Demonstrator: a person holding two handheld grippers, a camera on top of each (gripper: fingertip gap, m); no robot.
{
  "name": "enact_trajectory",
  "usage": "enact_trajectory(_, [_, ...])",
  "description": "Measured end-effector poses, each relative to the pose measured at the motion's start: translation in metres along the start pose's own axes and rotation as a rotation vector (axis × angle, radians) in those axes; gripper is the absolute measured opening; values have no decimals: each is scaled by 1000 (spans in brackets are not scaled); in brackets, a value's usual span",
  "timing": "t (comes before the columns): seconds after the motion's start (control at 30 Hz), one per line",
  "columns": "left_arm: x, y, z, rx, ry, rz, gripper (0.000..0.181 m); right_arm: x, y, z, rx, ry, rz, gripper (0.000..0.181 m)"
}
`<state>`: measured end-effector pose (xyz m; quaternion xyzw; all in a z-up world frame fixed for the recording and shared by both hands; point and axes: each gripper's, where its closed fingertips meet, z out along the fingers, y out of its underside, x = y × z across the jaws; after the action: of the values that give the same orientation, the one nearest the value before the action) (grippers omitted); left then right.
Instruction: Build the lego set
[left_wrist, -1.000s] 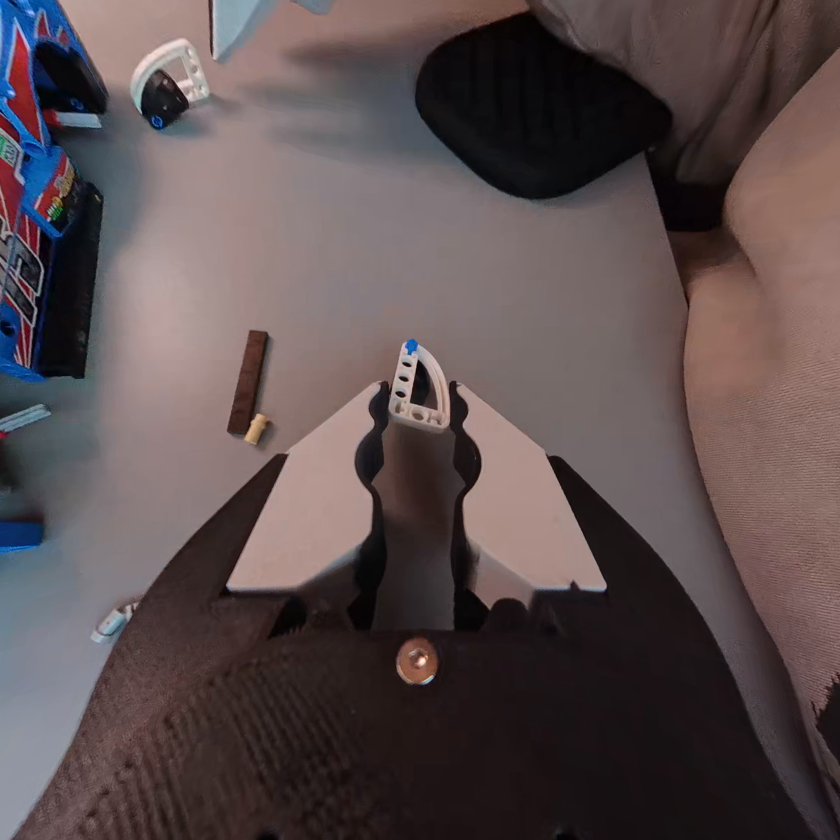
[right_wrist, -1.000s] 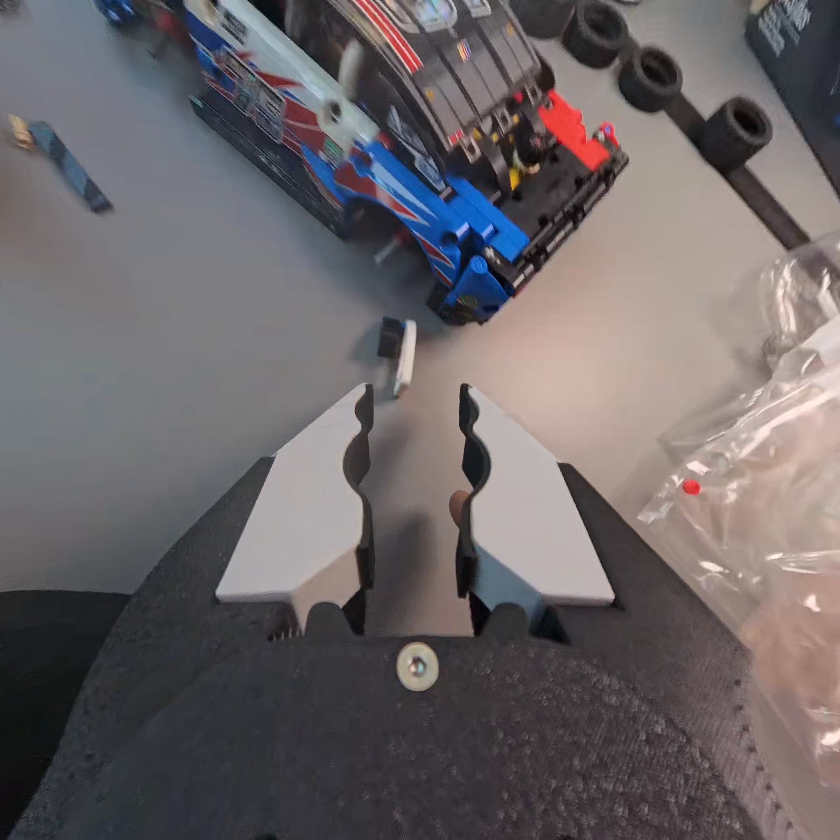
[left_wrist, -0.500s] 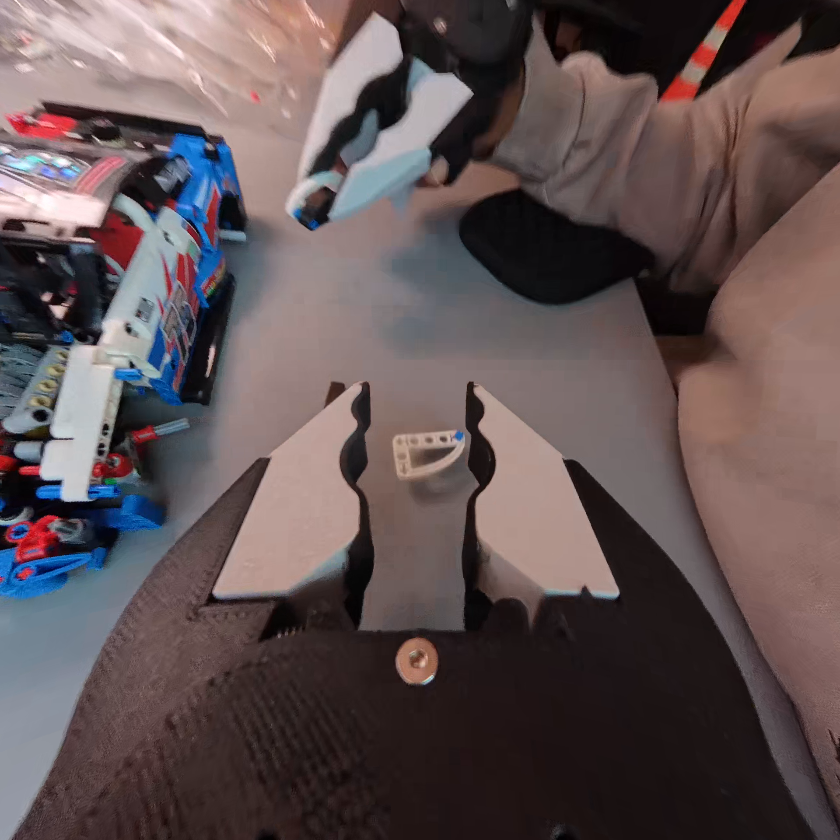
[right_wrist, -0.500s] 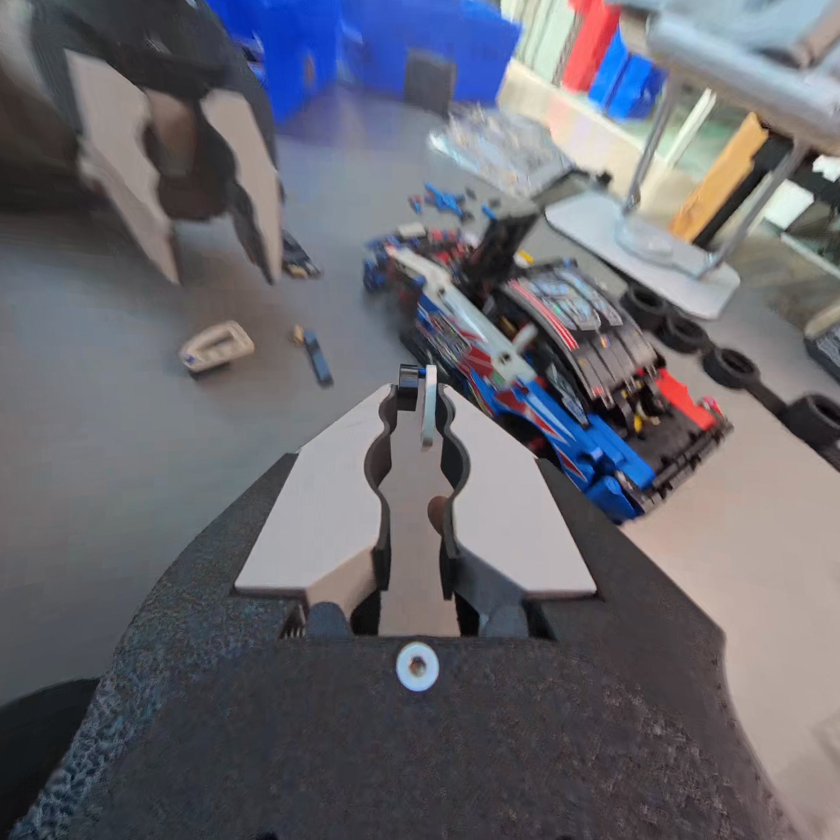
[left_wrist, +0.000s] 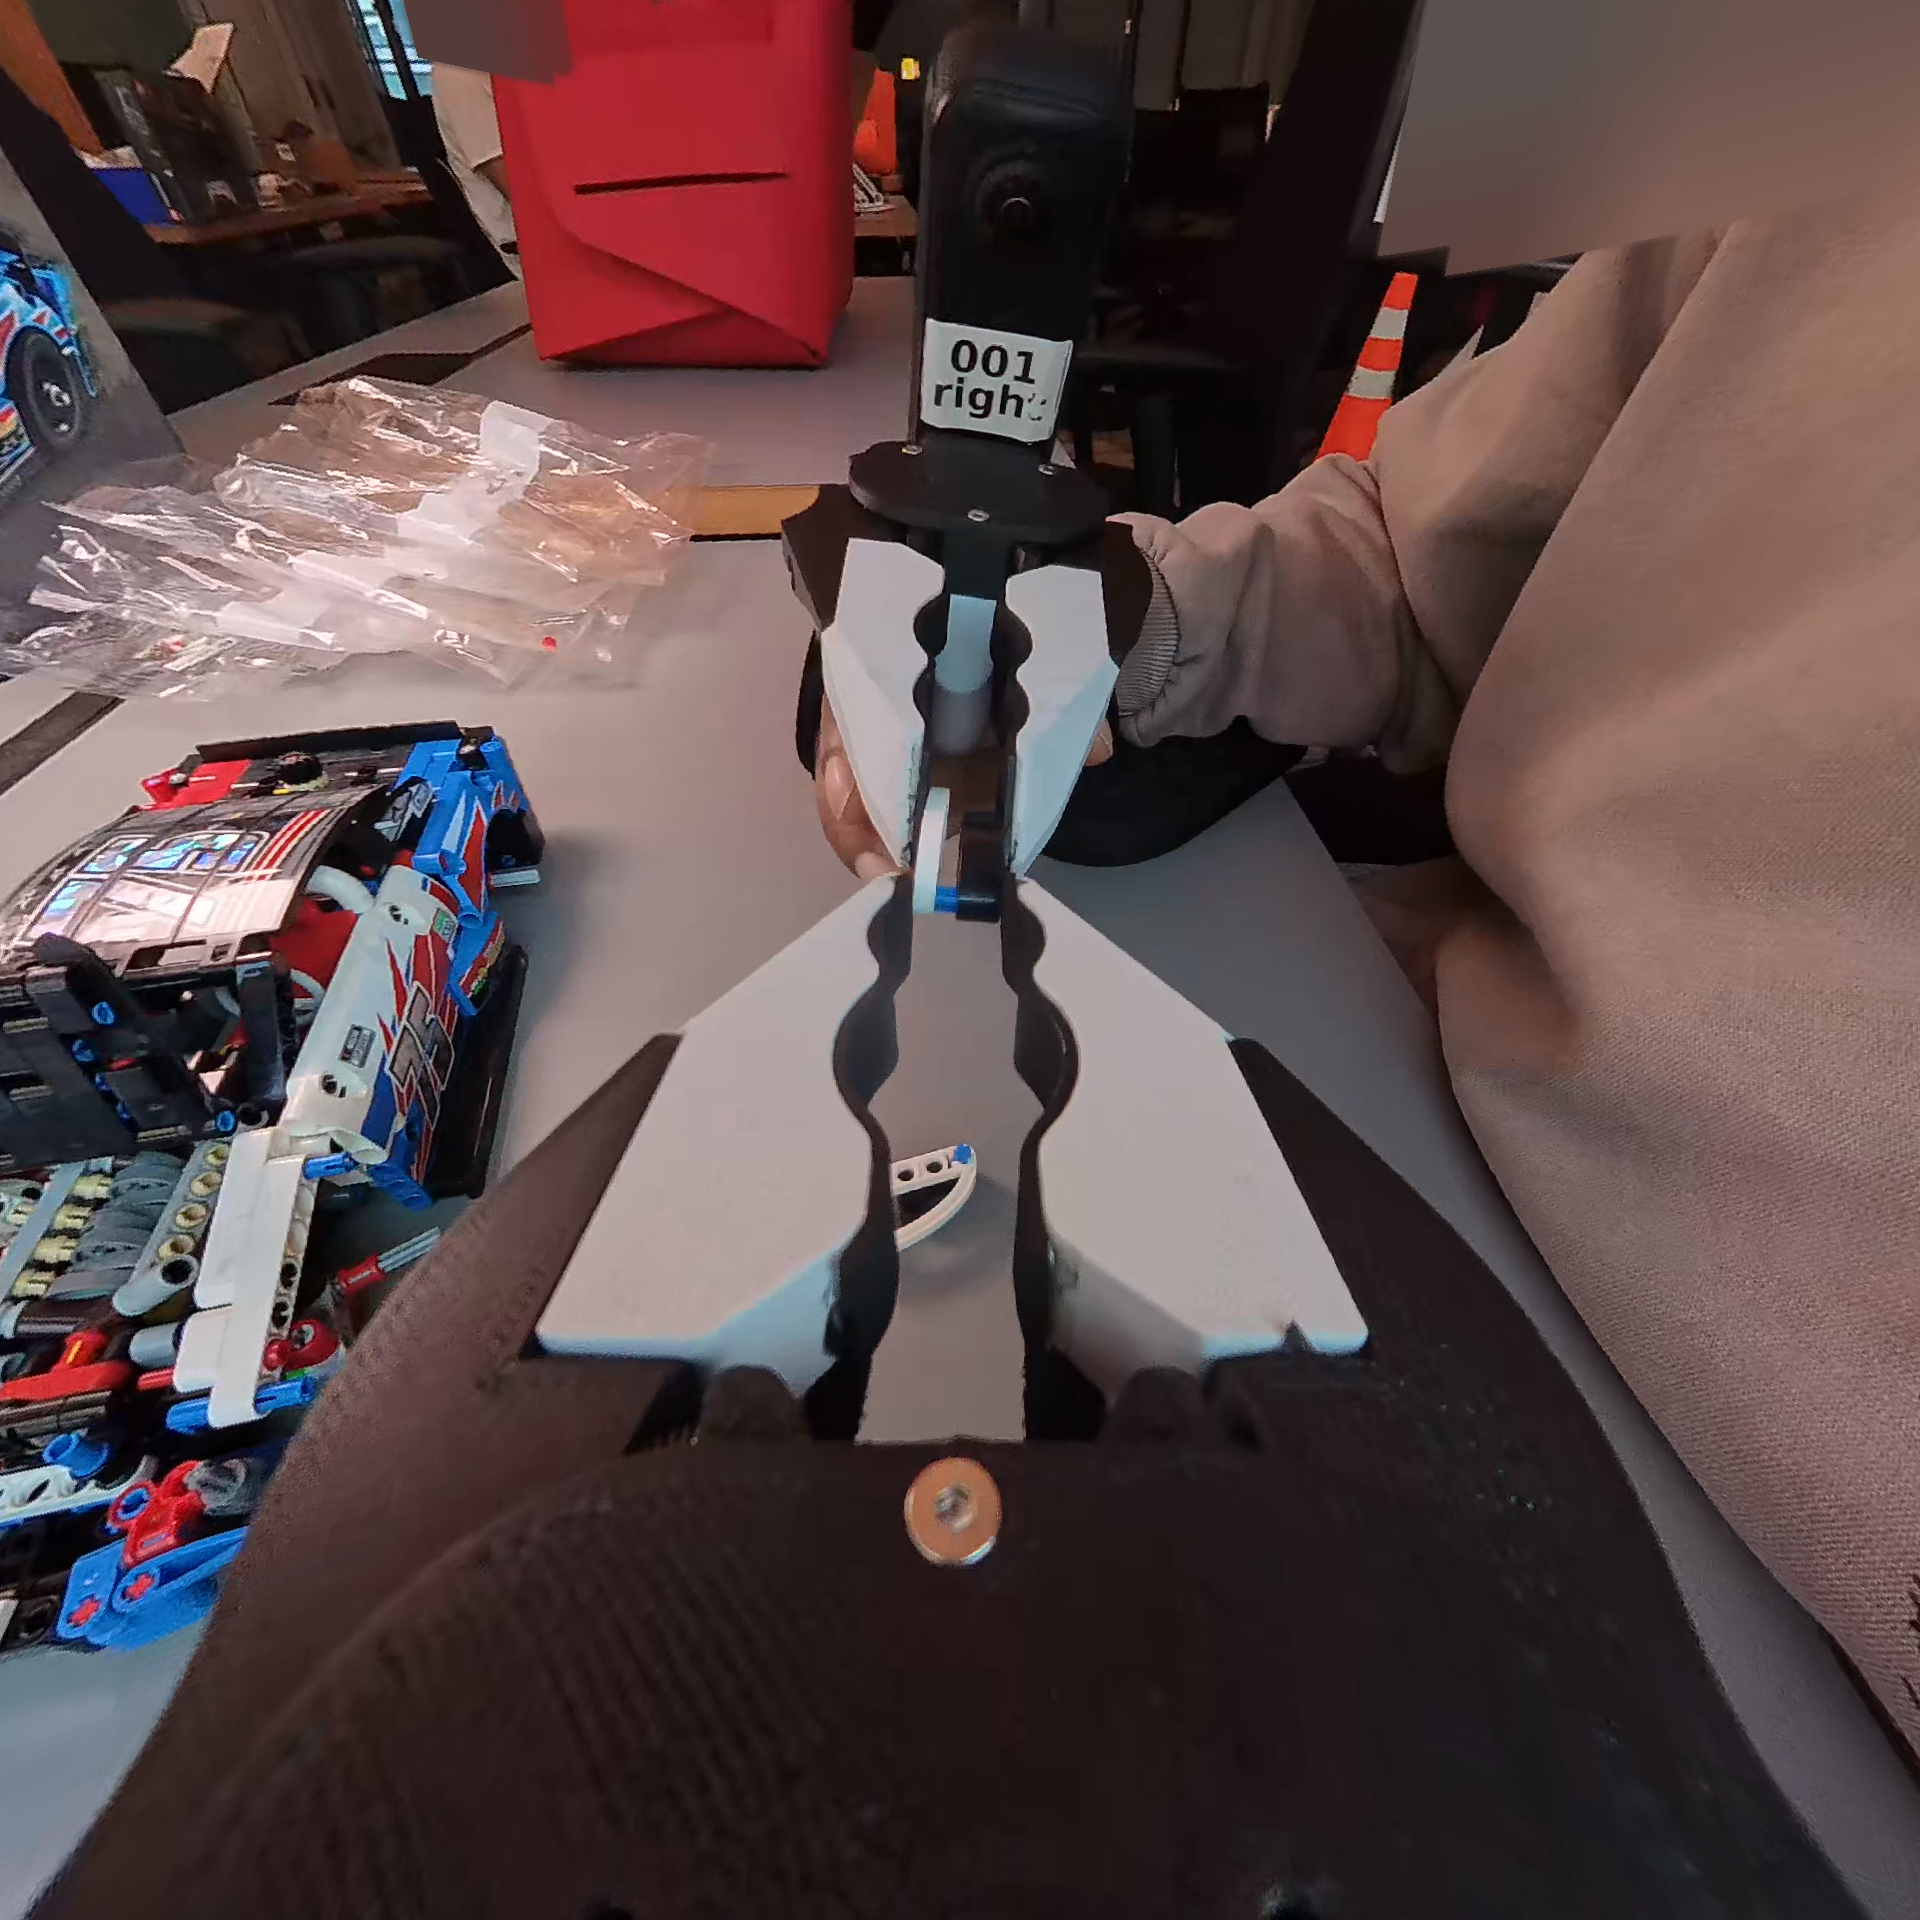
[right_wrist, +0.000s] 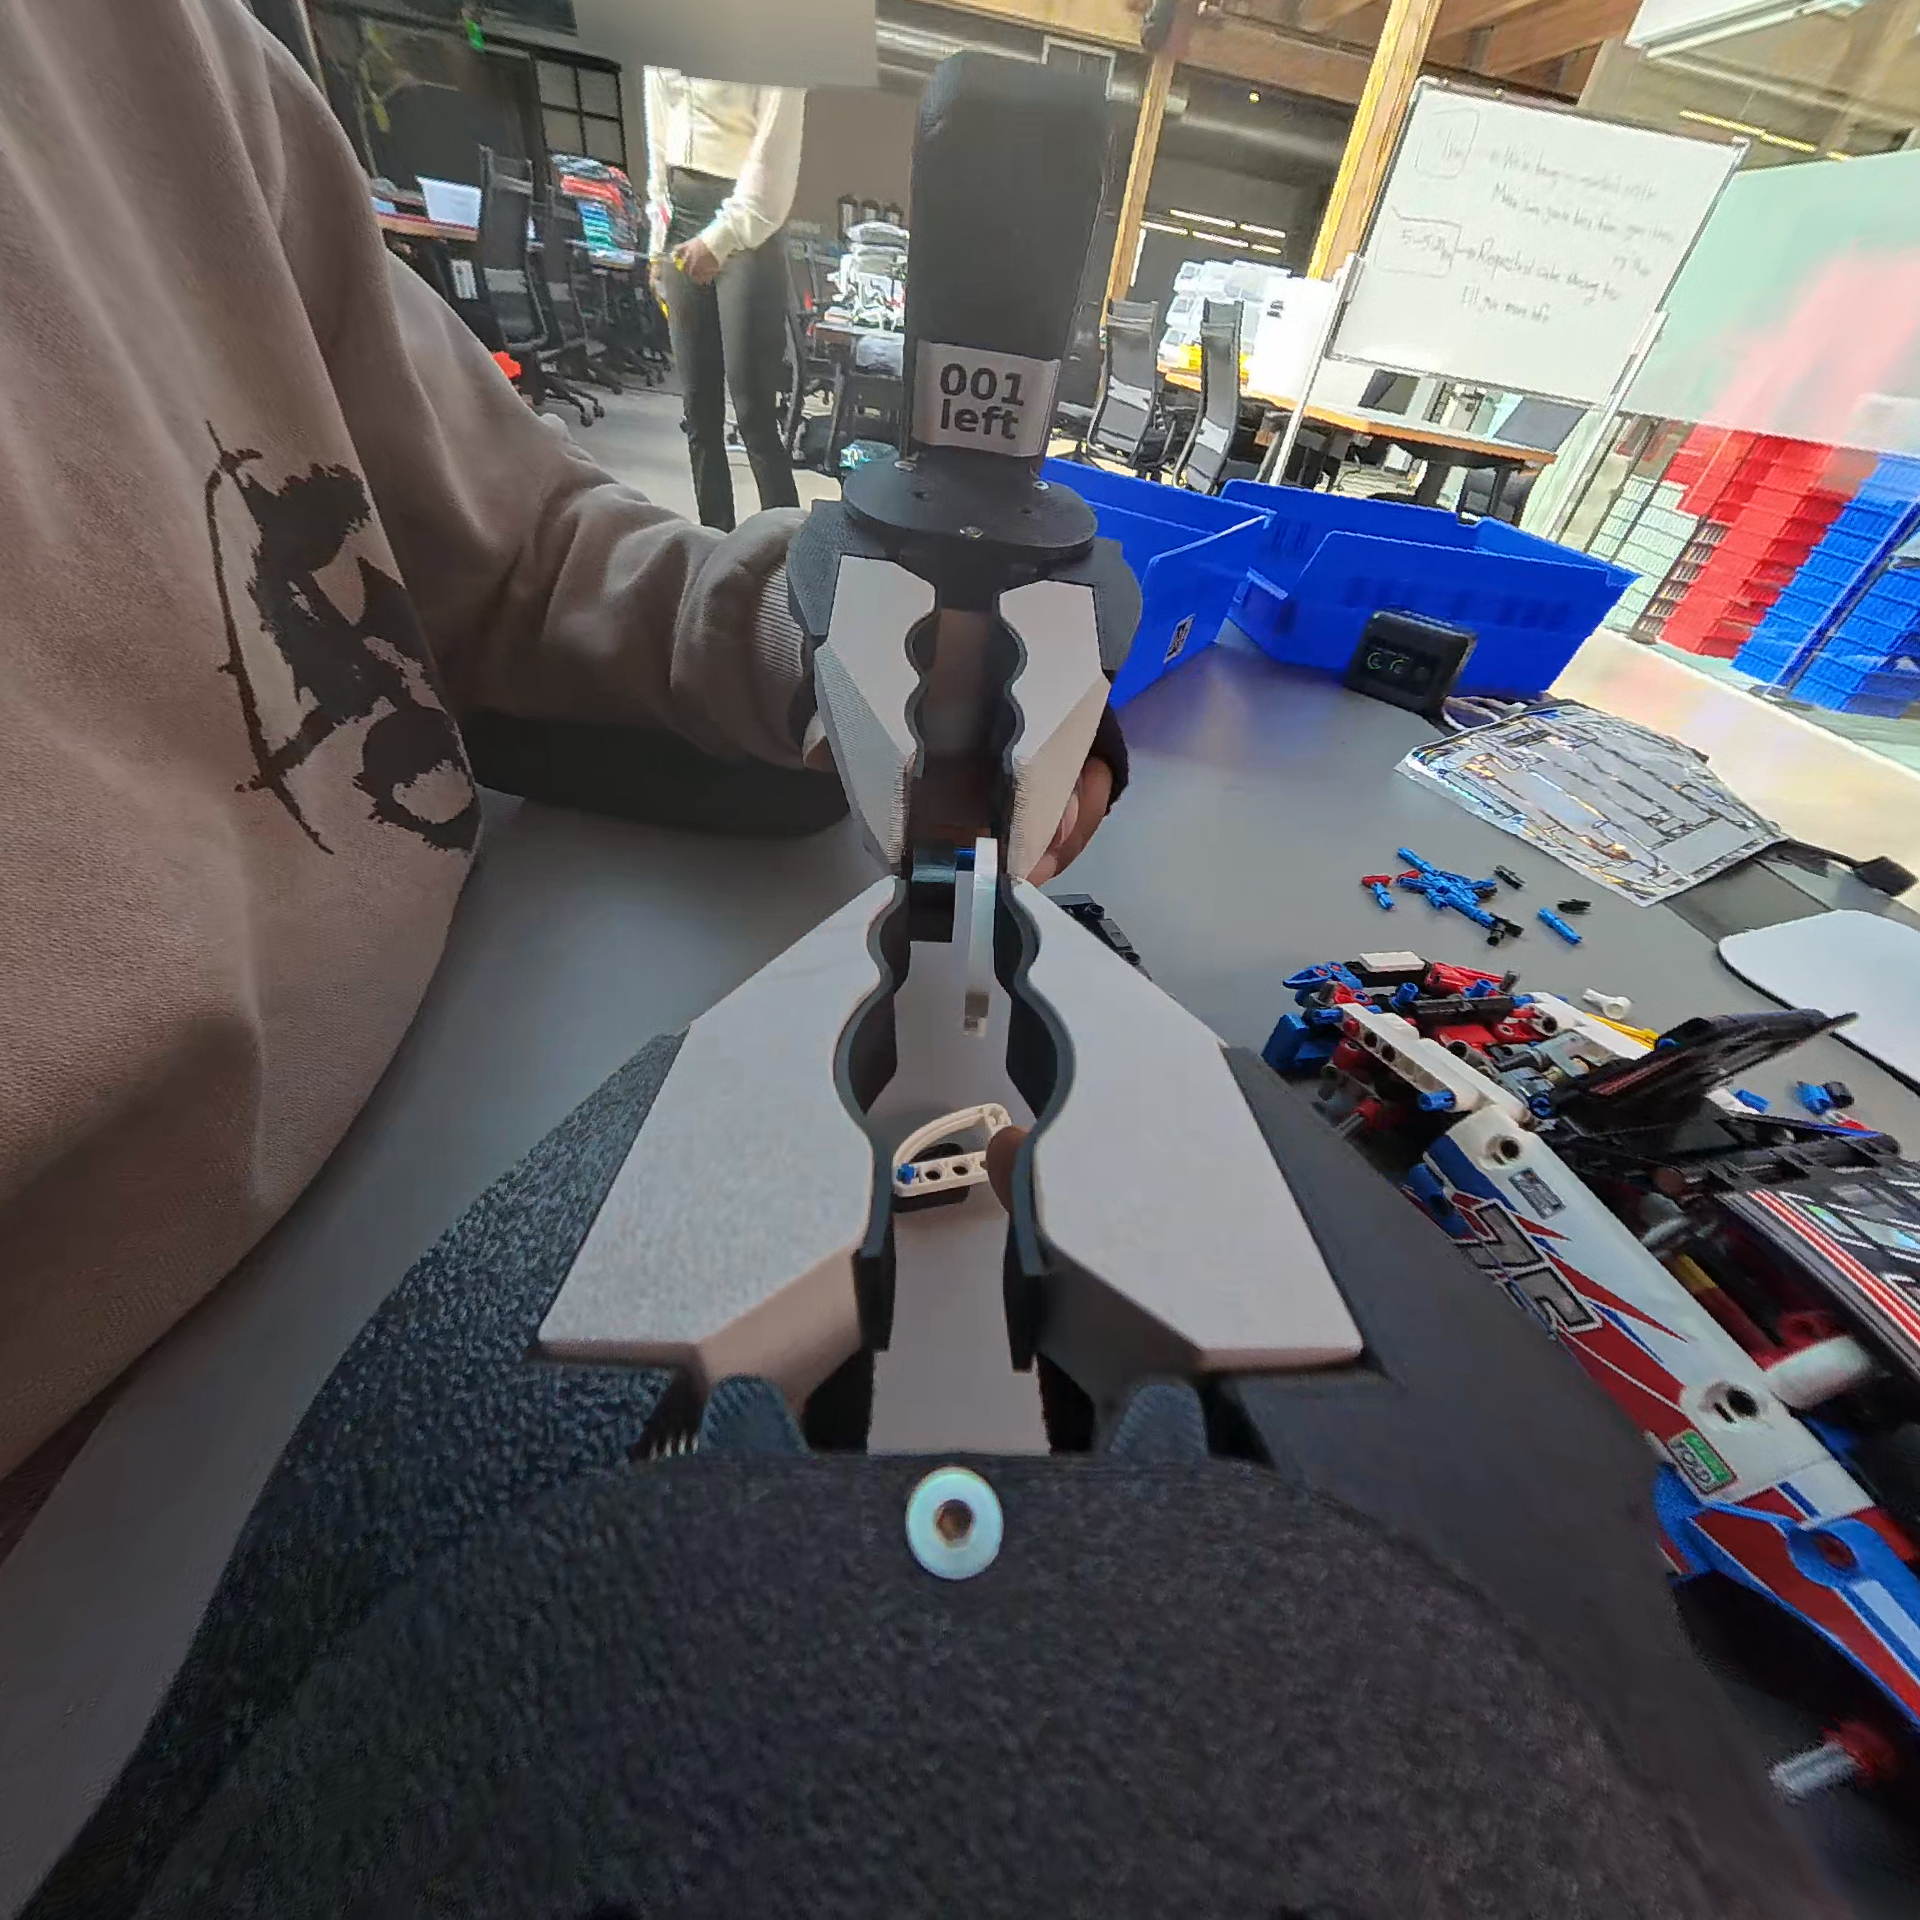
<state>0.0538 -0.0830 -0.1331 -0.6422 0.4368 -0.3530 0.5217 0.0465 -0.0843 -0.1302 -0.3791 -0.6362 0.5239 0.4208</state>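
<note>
The lego car (left_wrist: 260, 997), blue, white and red, is sitting on the grey bench (left_wrist: 665, 790), toward the side away from the person's sleeve (left_wrist: 1299, 613). The two claws are facing each other tip to tip above the bench. The right claw (right_wrist: 951, 894) is pinching a small white and black piece (right_wrist: 977, 925) between its tips. The left claw (left_wrist: 951, 899) is standing narrowly parted with nothing gripped, its tips just at that piece (left_wrist: 951, 862). A white curved piece (left_wrist: 930, 1184) with a blue pin is lying flat on the bench below the claws, showing through the gap of each. Clear plastic bags (left_wrist: 395, 540) are lying past the car's far end, and loose blue pins (right_wrist: 1455, 894) are scattered on the bench beyond its other end.
</note>
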Motion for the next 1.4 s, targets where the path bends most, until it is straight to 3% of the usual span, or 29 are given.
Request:
enact_trajectory(0.4, [5, 1, 3, -30, 8, 45, 14, -5, 6, 1, -39, -18, 29, 12])
enact_trajectory(1.03, [23, 9, 0, -39, 170, -48, 14, -23, 11, 3, -48, -144, 105, 12])
enact_trajectory(1.4, [24, 12, 1, -89, 159, 19, 14, -25, 13, 3, -81, -122, 33, 11])
